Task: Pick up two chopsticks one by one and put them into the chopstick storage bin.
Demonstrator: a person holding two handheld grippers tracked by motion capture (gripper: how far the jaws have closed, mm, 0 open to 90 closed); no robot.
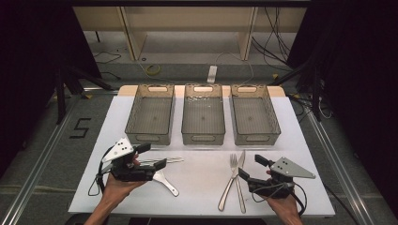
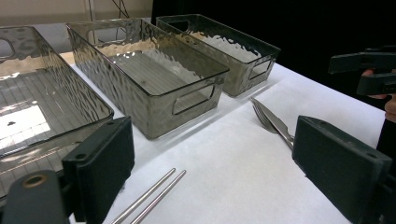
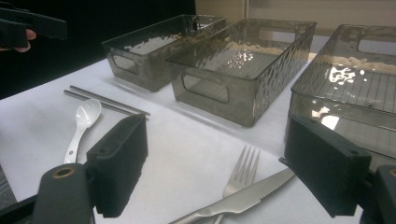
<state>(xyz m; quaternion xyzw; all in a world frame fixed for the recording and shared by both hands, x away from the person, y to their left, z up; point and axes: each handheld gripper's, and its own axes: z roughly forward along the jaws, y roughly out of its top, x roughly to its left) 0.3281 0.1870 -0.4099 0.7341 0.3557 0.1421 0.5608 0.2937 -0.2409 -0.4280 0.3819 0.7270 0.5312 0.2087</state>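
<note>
Left gripper (image 1: 151,156): jaws wide, empty, above chopsticks (image 1: 164,160) and spoon (image 1: 165,183). Right gripper (image 1: 251,167): jaws wide, empty, just right of fork (image 1: 228,183) and knife (image 1: 240,180).

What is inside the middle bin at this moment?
The middle bin is empty: its ribbed floor shows bare through the clear walls in all three views. Only the strip of floor behind its near wall is blurred by the rippled plastic.

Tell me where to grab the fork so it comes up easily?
Probably the fork by its handle, with the right hand-held gripper coming from above. It lies flat beside the knife, which crosses it near the tines, so grip the lower handle where they part.
</note>
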